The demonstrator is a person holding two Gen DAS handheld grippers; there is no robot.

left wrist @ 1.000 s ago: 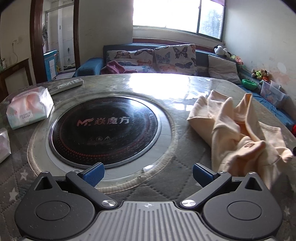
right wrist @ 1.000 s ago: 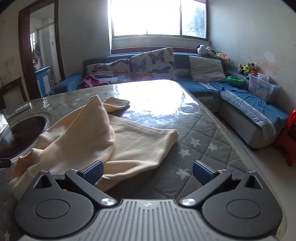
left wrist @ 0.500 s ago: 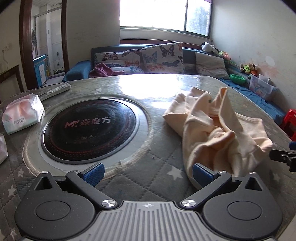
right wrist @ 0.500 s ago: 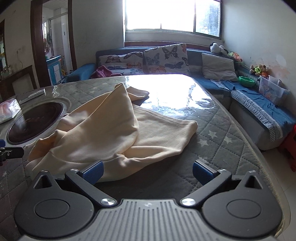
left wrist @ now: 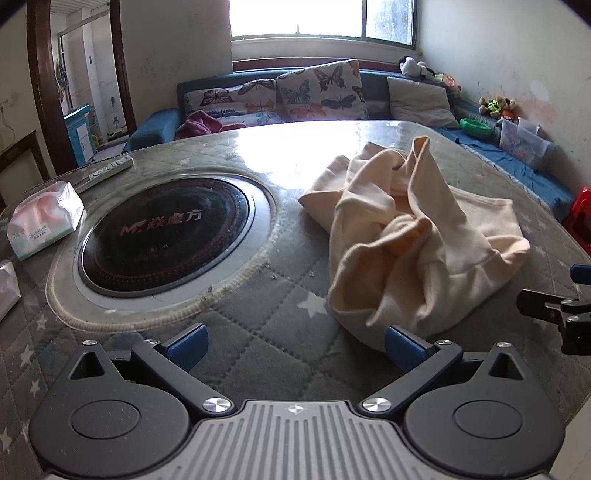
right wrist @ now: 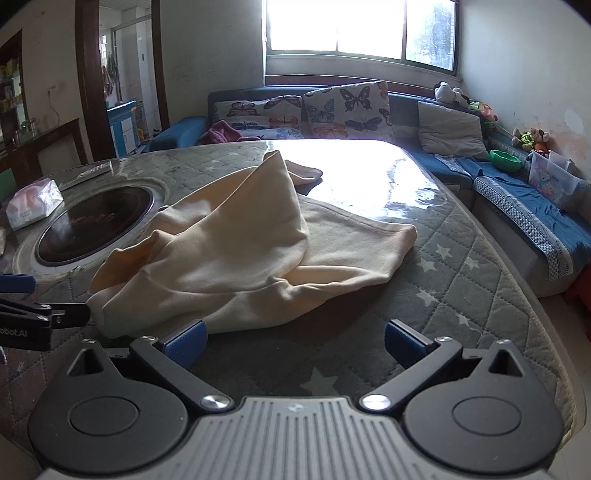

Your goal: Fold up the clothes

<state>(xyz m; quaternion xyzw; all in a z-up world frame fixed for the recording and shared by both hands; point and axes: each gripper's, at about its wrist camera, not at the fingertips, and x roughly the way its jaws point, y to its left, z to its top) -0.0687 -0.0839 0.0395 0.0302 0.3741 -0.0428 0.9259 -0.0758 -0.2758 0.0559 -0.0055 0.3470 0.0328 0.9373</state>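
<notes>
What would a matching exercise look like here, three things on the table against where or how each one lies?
Things:
1. cream crumpled garment
2. pink-and-white soft tissue pack
3. grey slim remote control

Places or states:
A. far left edge, beyond the tissues
B. heaped, unfolded, right of the black round cooktop
C. left of the cooktop

Pairs: 1-B, 2-C, 3-A

Both cameras sit low over the near edge of the table (left wrist: 258,332), each looking forward between its own fingers (left wrist: 184,345) toward the sofa (right wrist: 184,129) and window (right wrist: 332,26). The left wrist view stands further left, centred nearer the round hob (left wrist: 166,232). The right wrist view faces the cloth (right wrist: 240,251) close up. Both share cloth, hob, tissue pack (left wrist: 44,218) and sofa, and each catches the other gripper at its edge.
</notes>
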